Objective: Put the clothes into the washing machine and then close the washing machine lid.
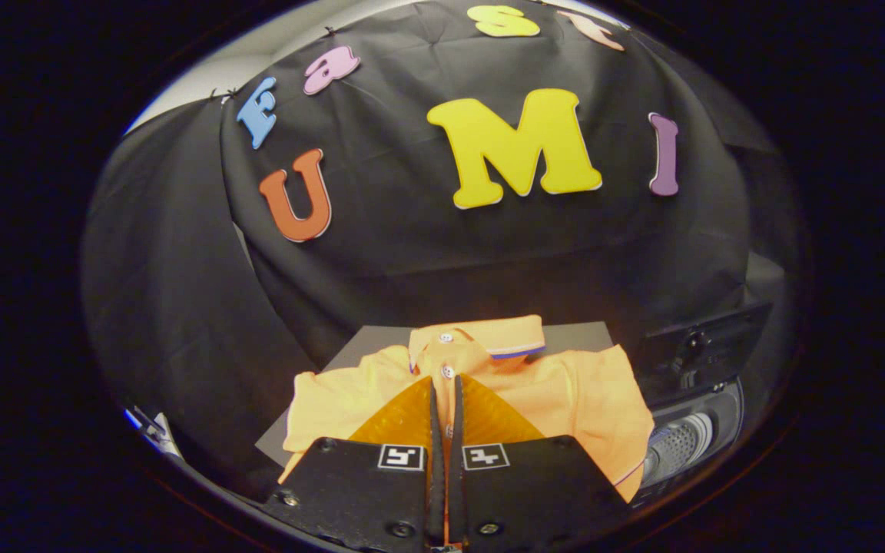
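An orange polo shirt (565, 392) lies spread, collar away from me, on a grey mat (577, 336). My gripper (445, 382) is right over the shirt's front. Its two fingers stand almost together, their tips at the button placket just below the collar, with a thin strip of orange fabric pinched between them. Beside the shirt on the right is the washing machine (707, 349), its dark lid (707, 336) raised and the ribbed drum (677, 445) open below it. The shirt's right hem overlaps the machine's near rim.
Black cloth walls close the booth behind the mat and on the left. A small white and blue object (152, 430) sits low beyond the mat's left corner.
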Motion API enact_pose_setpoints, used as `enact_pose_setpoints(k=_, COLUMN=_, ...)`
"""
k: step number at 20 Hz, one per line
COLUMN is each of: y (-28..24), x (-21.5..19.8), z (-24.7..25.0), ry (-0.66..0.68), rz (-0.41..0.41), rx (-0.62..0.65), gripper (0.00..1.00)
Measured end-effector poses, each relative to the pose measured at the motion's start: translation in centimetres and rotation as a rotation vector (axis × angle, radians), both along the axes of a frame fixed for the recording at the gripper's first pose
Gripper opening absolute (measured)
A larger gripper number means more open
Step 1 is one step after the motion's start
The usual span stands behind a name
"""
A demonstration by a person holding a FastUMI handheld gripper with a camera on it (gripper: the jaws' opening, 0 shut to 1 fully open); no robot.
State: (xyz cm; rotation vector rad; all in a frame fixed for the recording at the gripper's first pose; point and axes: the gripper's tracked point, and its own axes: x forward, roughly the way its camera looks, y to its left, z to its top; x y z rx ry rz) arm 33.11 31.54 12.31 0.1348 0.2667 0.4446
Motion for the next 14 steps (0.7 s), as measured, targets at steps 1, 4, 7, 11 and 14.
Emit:
enact_pose_setpoints(k=1, y=-0.7, x=-0.5, z=0.9, ry=-0.027, rz=-0.005, rx=0.002, gripper=0.05)
enact_pose_setpoints(k=4, y=-2.6, x=-2.1, z=3.8, ry=-0.098, rz=-0.025, rx=0.02, gripper=0.05)
enact_pose_setpoints(k=7, y=-4.6, x=-3.7, z=6.8, ry=-0.174, rz=-0.055, rx=0.022, gripper=0.05)
enact_pose_setpoints(k=11, y=-8.2, x=-6.2, z=10.5, ry=-0.247, rz=-0.102, rx=0.046, gripper=0.05)
enact_pose_setpoints(k=14, y=-11.2, x=-7.6, z=13.0, ry=-0.306, rz=-0.139, rx=0.04, gripper=0.05)
